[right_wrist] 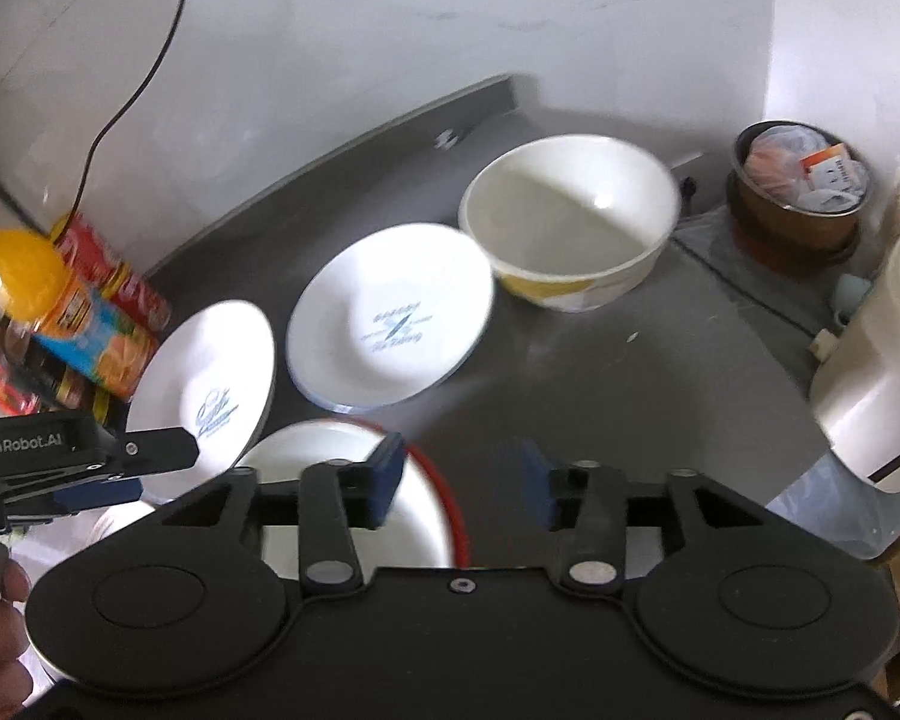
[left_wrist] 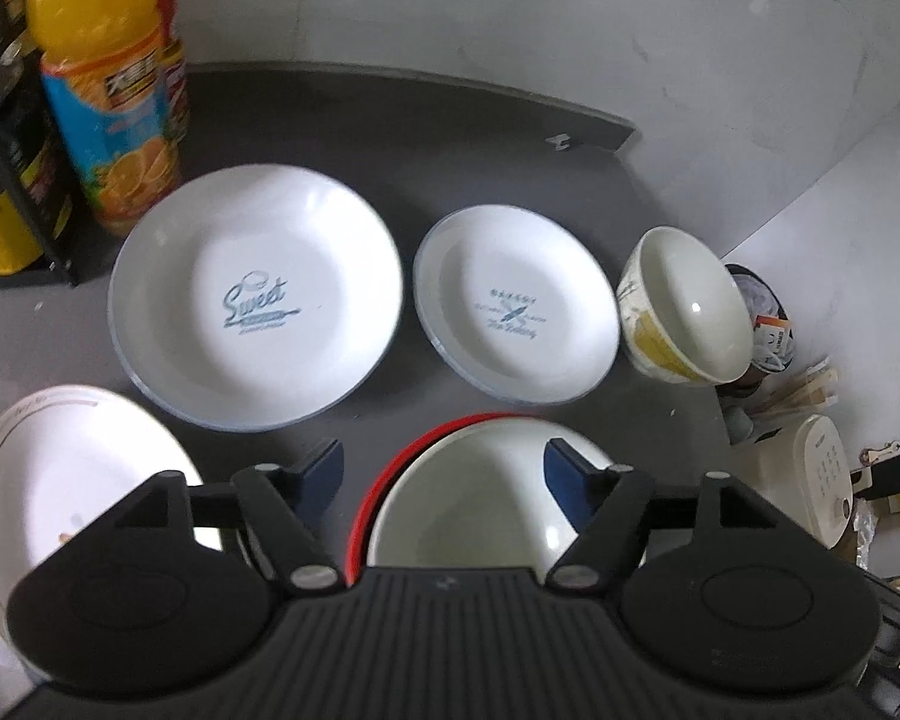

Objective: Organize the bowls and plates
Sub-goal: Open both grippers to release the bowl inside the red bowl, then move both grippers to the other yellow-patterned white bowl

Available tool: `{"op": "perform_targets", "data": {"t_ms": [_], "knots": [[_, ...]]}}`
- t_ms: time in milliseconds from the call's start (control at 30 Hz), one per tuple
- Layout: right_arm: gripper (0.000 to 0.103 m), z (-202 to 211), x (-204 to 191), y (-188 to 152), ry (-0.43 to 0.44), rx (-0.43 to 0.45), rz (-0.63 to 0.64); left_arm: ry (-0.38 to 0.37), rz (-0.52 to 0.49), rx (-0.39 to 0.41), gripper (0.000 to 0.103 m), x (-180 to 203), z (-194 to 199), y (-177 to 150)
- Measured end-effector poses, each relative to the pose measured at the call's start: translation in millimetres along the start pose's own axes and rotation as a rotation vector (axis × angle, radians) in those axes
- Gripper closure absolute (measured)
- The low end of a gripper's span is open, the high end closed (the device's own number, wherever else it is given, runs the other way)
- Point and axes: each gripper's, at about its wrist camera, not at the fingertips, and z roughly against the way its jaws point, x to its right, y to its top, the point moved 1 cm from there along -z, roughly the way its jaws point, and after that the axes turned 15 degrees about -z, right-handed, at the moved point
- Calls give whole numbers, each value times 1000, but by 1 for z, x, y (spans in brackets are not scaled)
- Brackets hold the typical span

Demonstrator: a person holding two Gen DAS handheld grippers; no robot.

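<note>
In the left wrist view, the big plate (left_wrist: pixel 255 297) lies in the middle left of the frame on the table (left_wrist: pixel 480 138). The small plate (left_wrist: pixel 517 306) is just beside it on the right, and the bowl (left_wrist: pixel 684 306) stands at the right of that plate, near the table edge. The bottle (left_wrist: pixel 105 84) stands in the upper left, behind the big plate, with a rack (left_wrist: pixel 6 138) at its left. A third plate (left_wrist: pixel 60 480) lies in the lower left. At the bottom centre, a rimmed bowl (left_wrist: pixel 480 510) lies in front of the two plates. A bin (left_wrist: pixel 765 318) is behind the bowl at the right edge, and a cooker (left_wrist: pixel 810 480) is below it in the frame.
</note>
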Motion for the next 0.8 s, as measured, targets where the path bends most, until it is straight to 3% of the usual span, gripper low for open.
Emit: {"op": "perform_targets", "data": {"t_ms": [133,400,800], "knots": [[53,4,17,12,1,32,-44,25,-8,44,25,13,0,9],[41,5,53,40,-3,86,-121,33,-43,41,23,41,-19,27],[41,-20,88,84,34,90,-147,62,-88,28,23,92,-58,55]]}}
